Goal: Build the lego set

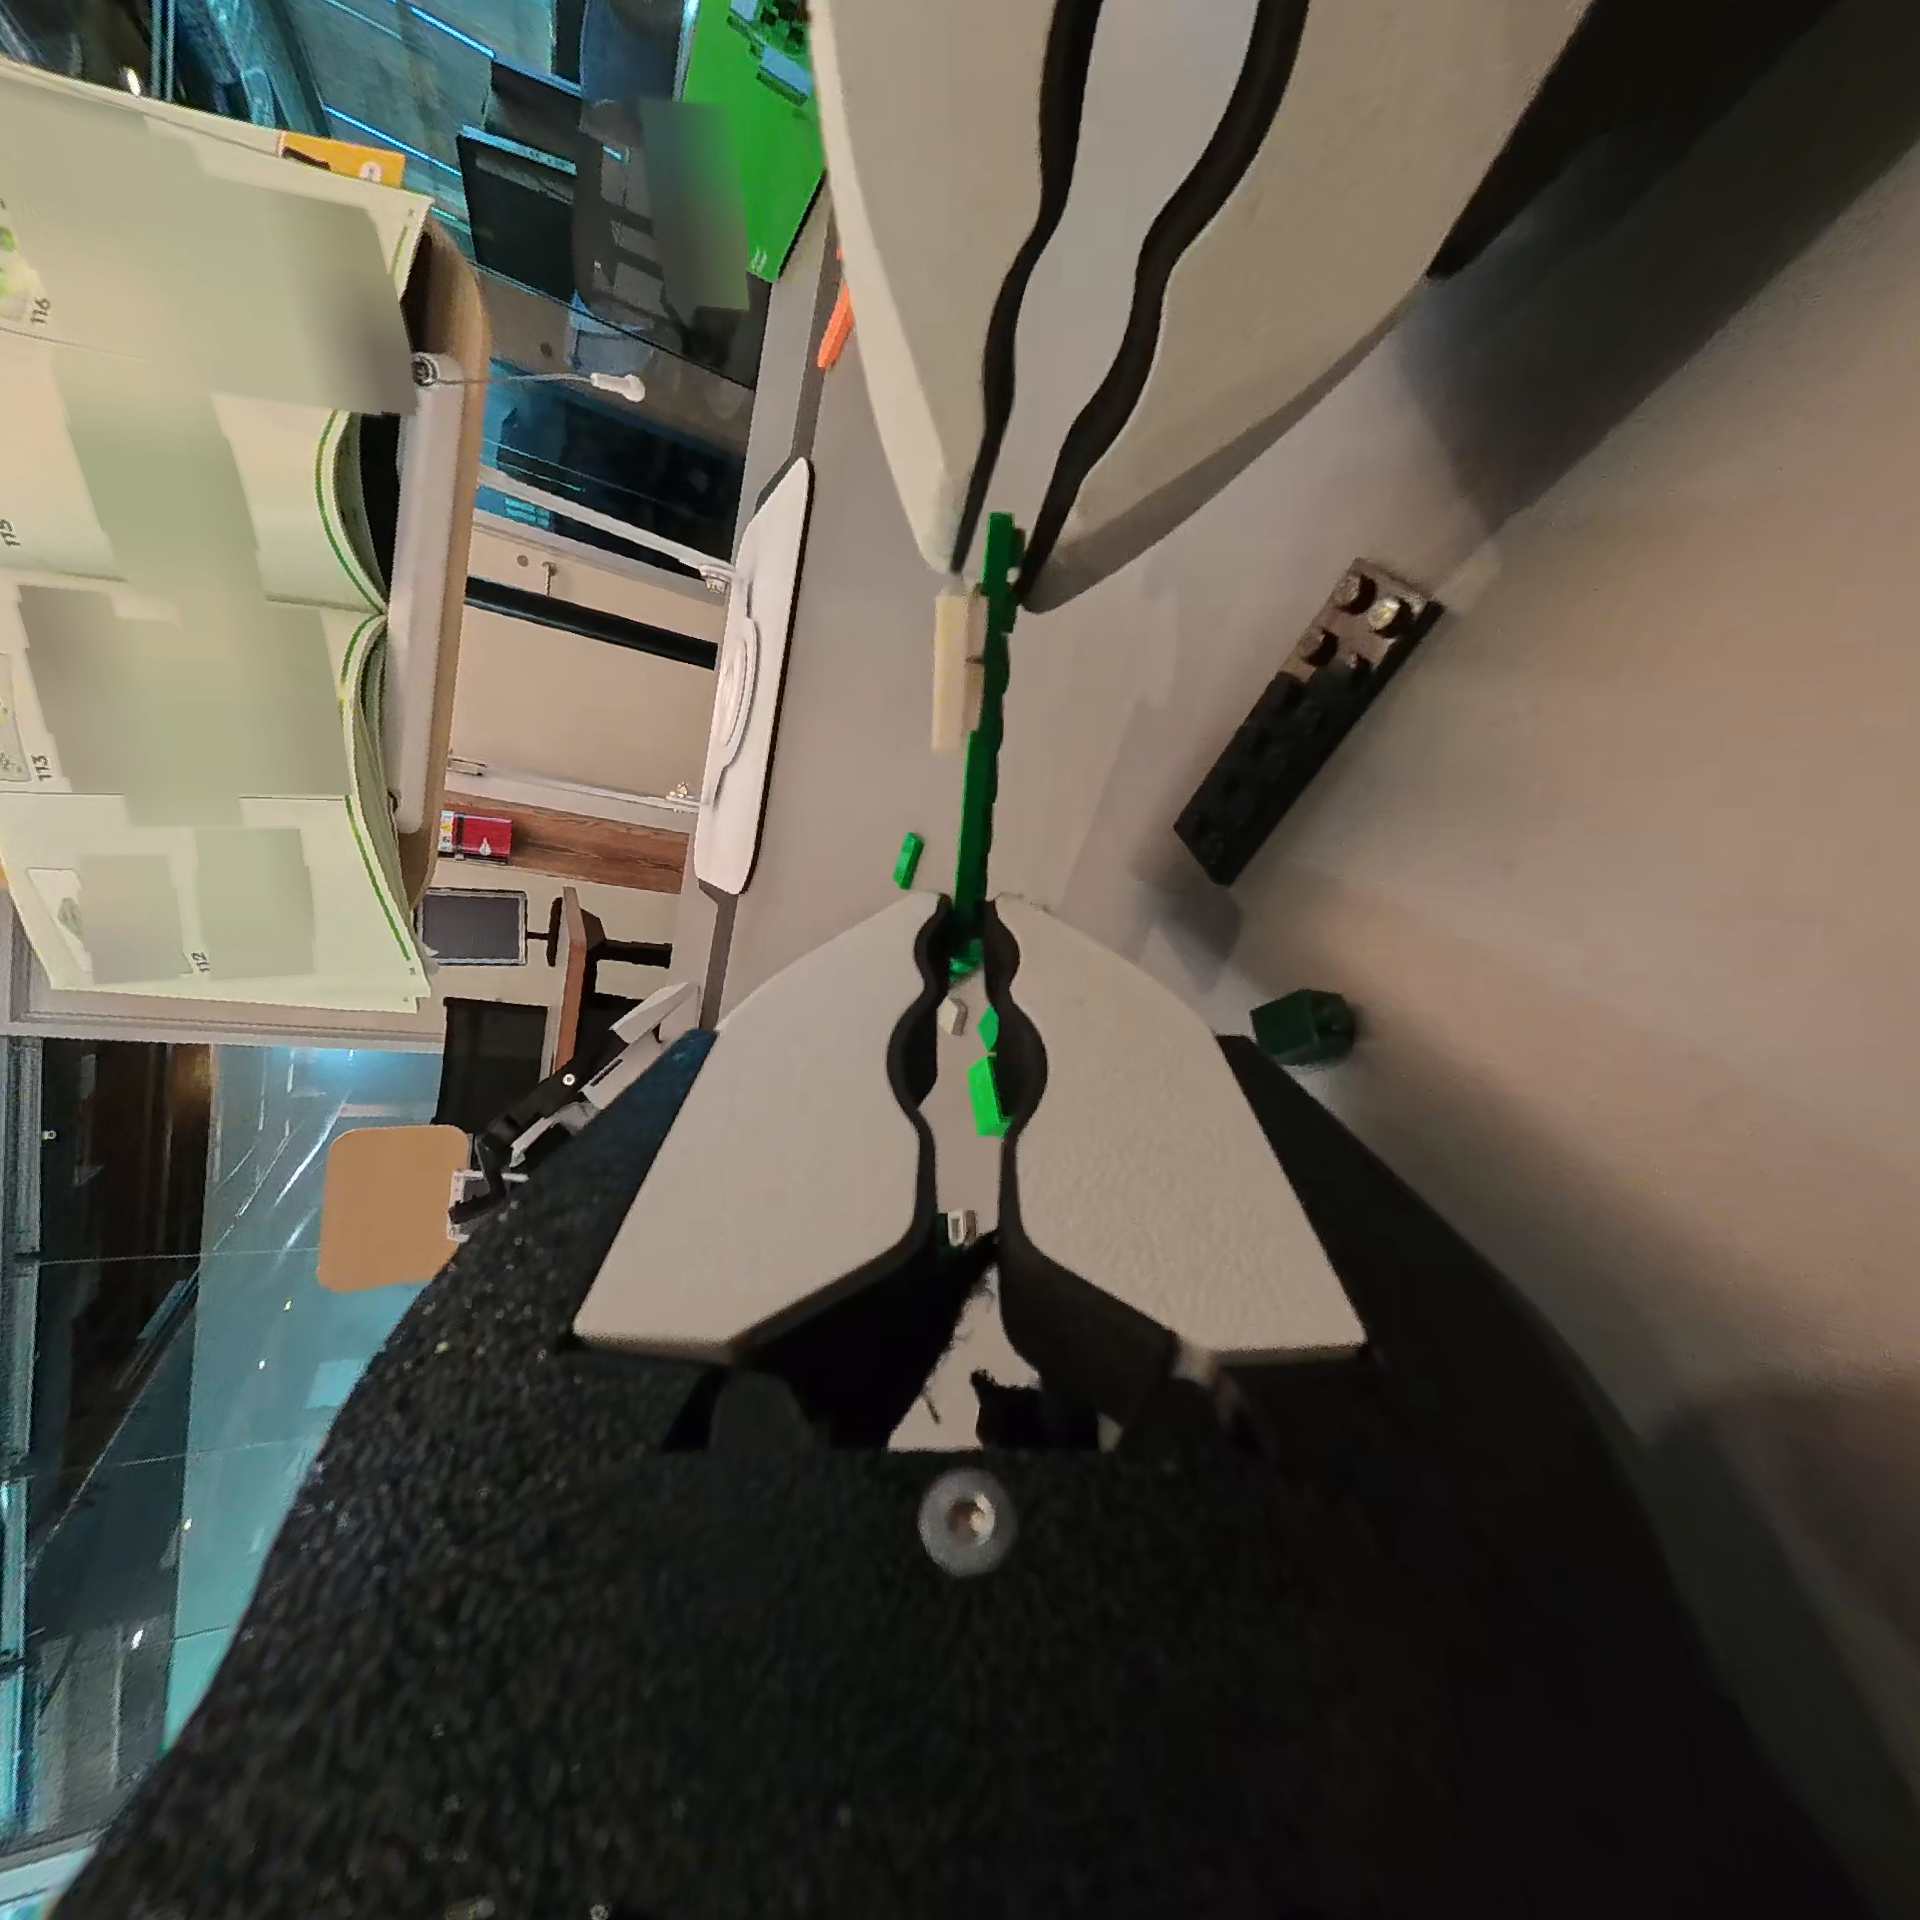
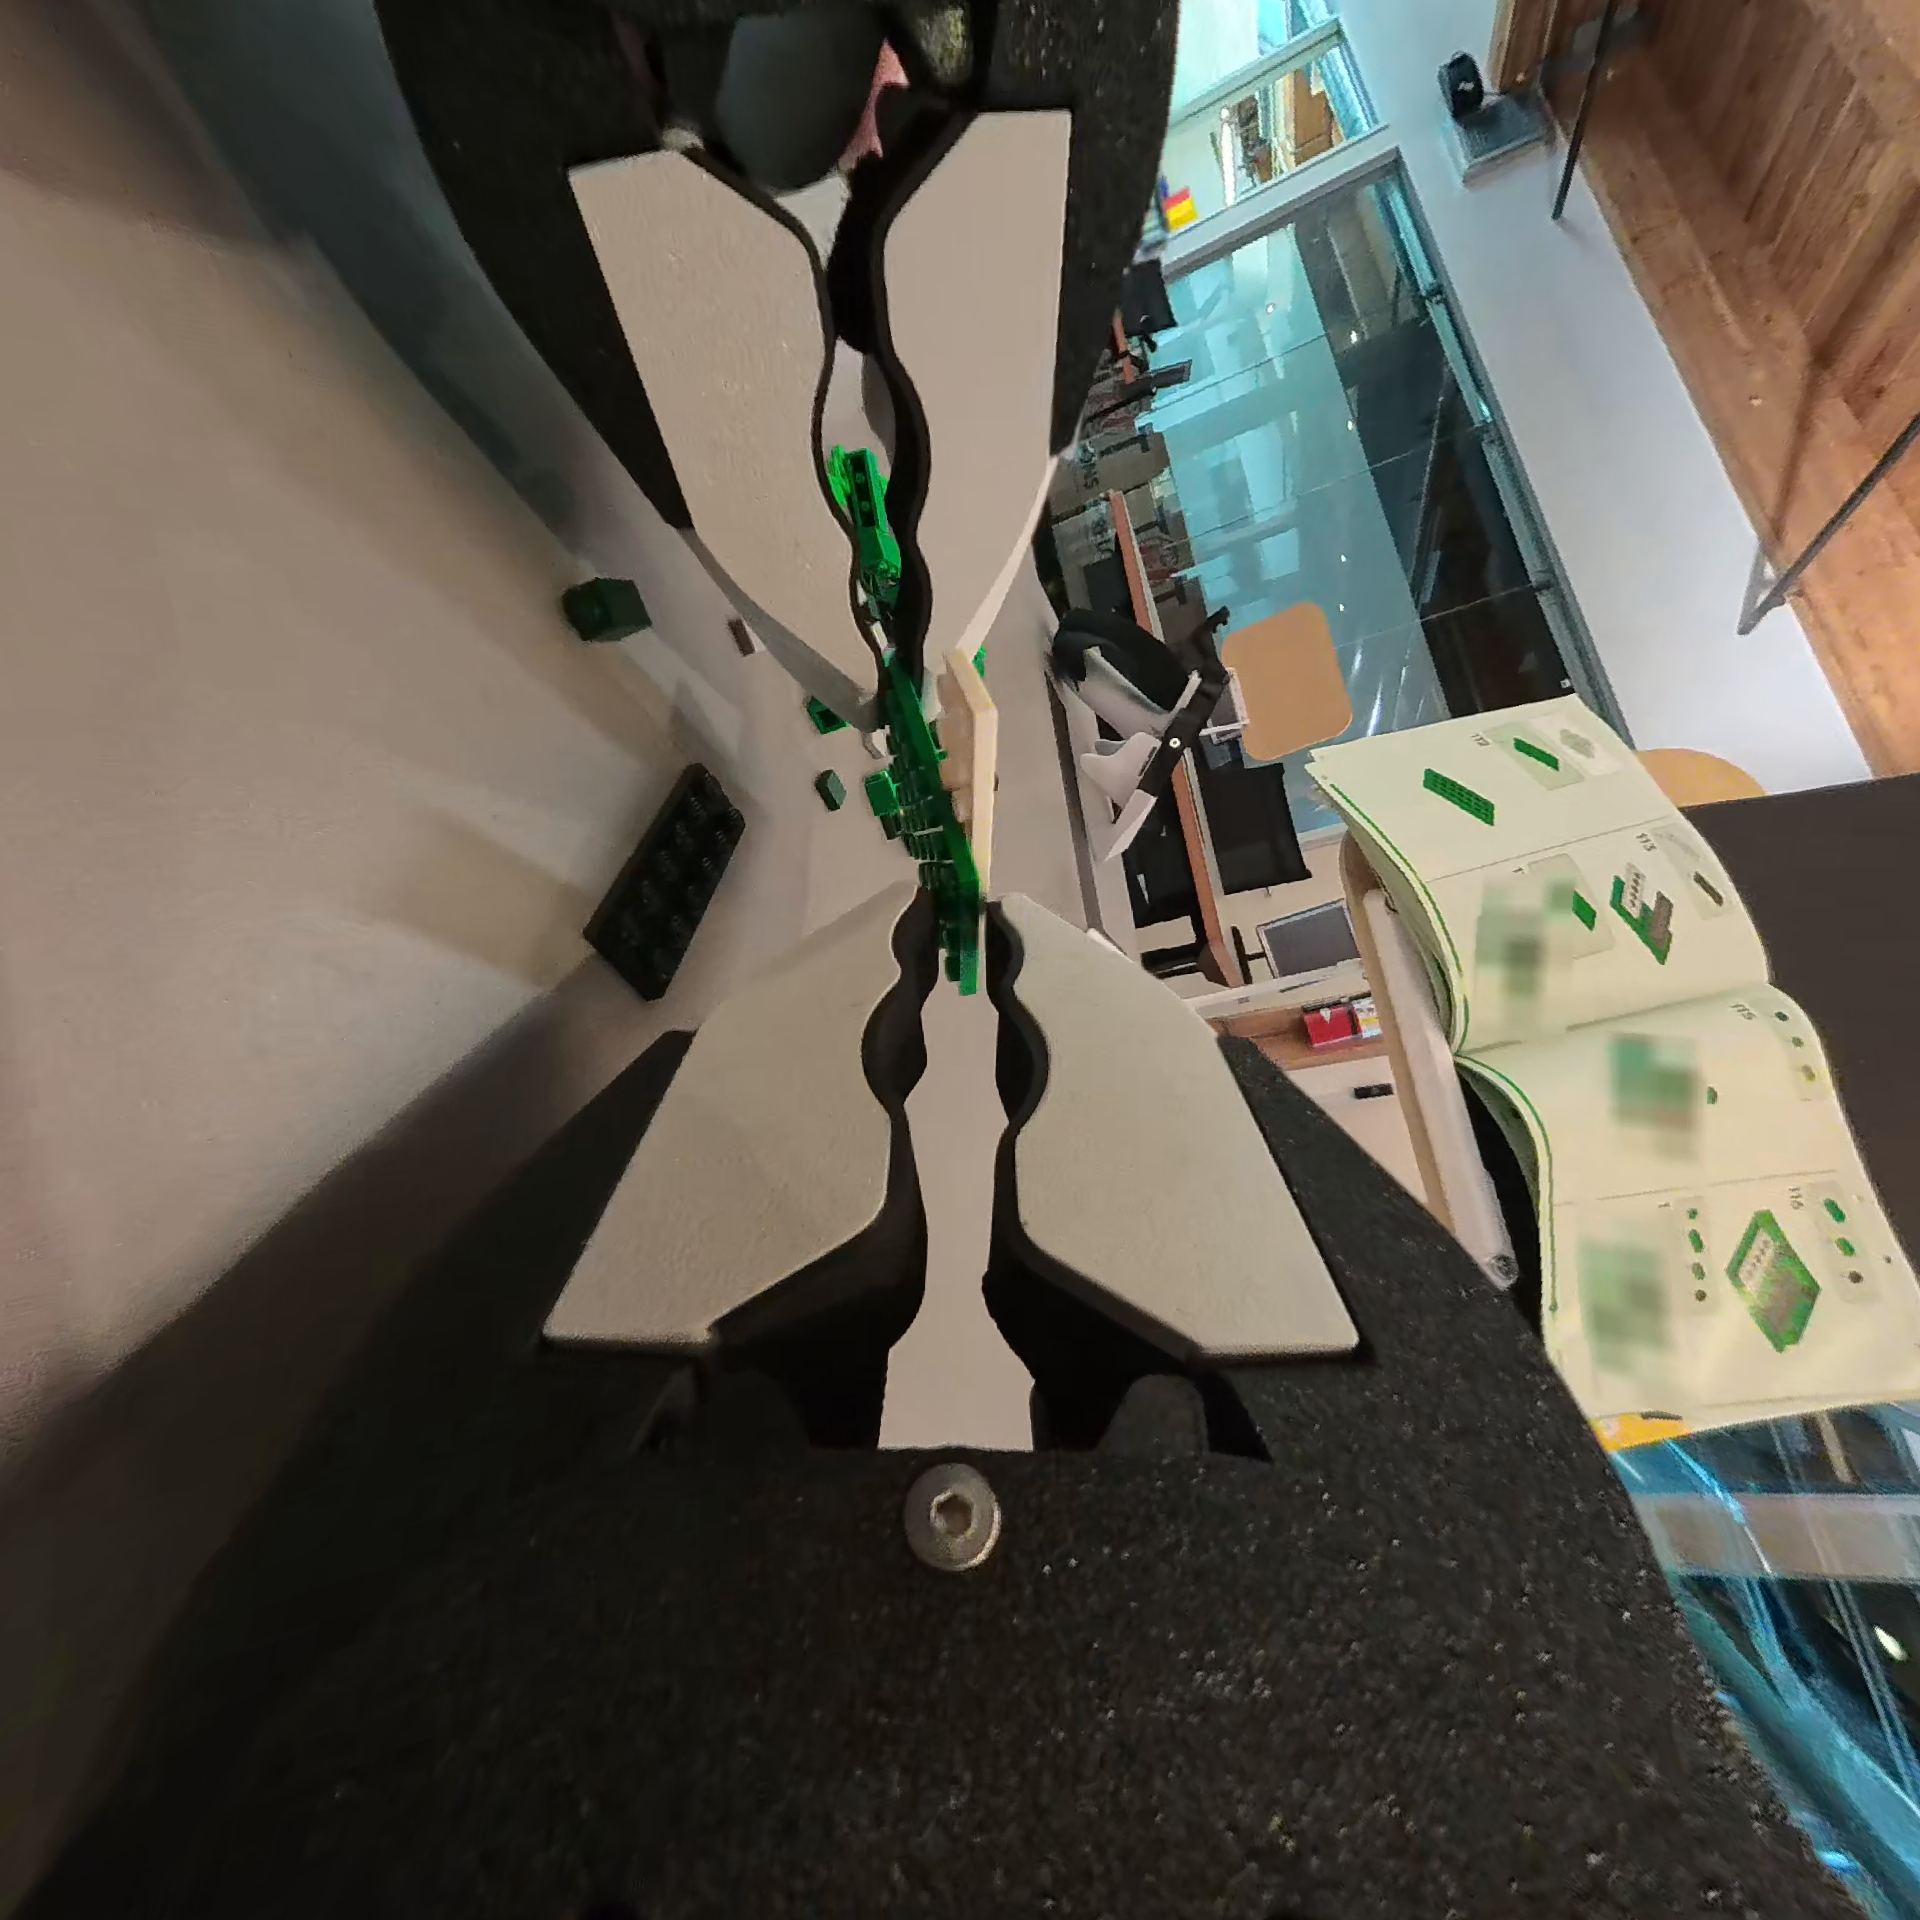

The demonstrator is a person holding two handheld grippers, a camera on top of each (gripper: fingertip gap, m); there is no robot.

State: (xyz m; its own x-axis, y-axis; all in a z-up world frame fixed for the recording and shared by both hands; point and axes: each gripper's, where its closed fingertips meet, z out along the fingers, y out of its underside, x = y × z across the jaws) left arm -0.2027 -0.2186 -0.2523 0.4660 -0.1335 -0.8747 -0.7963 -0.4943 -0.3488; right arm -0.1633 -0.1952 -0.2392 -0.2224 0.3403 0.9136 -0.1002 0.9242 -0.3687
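Note:
A green Lego plate [image 1: 977, 790] is held edge-on in the air between both grippers. A cream piece [image 1: 954, 665] sits on one face of it. My left gripper [image 1: 971, 920] is shut on the near end. The right gripper [image 1: 992, 566] comes in from the top and is shut on the far end. In the right wrist view my right gripper [image 2: 956, 920] grips the near end of the green plate [image 2: 935, 831], which carries small green studs and the cream piece [image 2: 971, 748]. The left gripper [image 2: 904, 686] grips the opposite end.
On the grey table [image 1: 1558, 831] lie a long black plate [image 1: 1309, 727], a dark green brick [image 1: 1304, 1023], small green pieces [image 1: 907, 860] and a white tray [image 1: 753, 686]. An open instruction book [image 2: 1610, 1039] stands on a holder beside the table. Across from one pair of fingers to the other is roughly 5 cm. From the left gripper's tips to the dark green brick [image 1: 1304, 1023] is close to 6 cm. It turns up in the right wrist view [image 2: 616, 612] as well.

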